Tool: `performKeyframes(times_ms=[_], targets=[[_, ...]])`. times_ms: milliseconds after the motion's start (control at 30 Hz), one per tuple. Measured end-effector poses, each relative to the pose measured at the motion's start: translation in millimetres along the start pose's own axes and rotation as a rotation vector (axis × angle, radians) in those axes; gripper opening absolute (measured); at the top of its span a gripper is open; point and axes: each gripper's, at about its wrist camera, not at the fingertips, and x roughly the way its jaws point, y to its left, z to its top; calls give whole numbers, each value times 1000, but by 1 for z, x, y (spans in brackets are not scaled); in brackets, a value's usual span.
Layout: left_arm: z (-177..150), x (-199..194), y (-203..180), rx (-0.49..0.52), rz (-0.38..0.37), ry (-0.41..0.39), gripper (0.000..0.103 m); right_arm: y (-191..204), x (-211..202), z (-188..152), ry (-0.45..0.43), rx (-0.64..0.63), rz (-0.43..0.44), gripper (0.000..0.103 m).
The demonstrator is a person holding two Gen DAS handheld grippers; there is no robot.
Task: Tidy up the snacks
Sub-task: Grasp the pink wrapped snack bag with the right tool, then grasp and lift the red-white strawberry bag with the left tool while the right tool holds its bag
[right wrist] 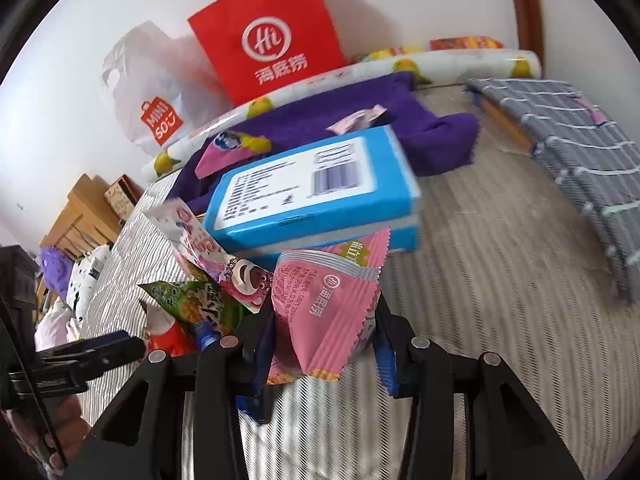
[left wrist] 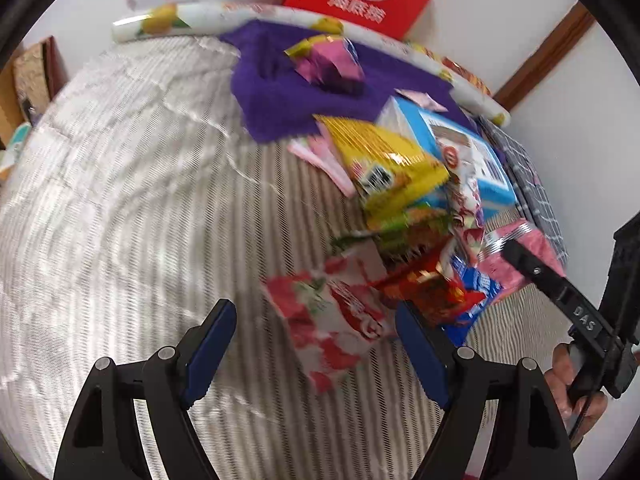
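Note:
A heap of snack packets lies on the striped bedding. My left gripper hangs open over a red-and-white strawberry packet at the heap's near edge; whether it touches it I cannot tell. My right gripper is shut on a pink packet, which is crumpled between the pads; one finger shows on that pink packet in the left wrist view. Behind it lie a blue box, a bear-print packet and a green packet. A yellow packet tops the heap.
A purple cloth with a pink-and-purple packet lies farther back. A red paper bag, a white plastic bag and a lemon-print roll stand along the wall. A folded checked cloth lies at the right.

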Motion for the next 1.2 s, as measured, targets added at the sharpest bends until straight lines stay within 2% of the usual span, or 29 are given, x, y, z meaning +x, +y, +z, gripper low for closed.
performKeyframes(times_ms=[300,333,400,500,667,800,1033,1133,1200], targets=[[-4,15,-30,95,109,-45,79,-19,-27,-12,-11,5,-10,42],[-4,16,-33,110,133,-53,77,-18,-30,-13,-14,1,-11,42],[-6,16,-35,138,171,-69,61,-15,-35,-16,-23,-18,-18,42],[-7,11,-32,154,148,-73,51,-9,-44,-18,-43,-35,-43,42],[-2,0,-16,153,88,-87,40,-2,-62,-21,-77,-37,-74,42],[6,-6,-9,166,71,-102,34,5,-75,-22,-99,-35,-104,42],[5,-2,-5,203,23,-80,35,21,-78,-22,-109,-39,-142,42],[3,-1,-3,222,2,-72,39,26,-75,-22,-107,-36,-153,42],[3,-1,3,223,-22,-66,48,29,-73,-23,-111,-32,-160,42]])
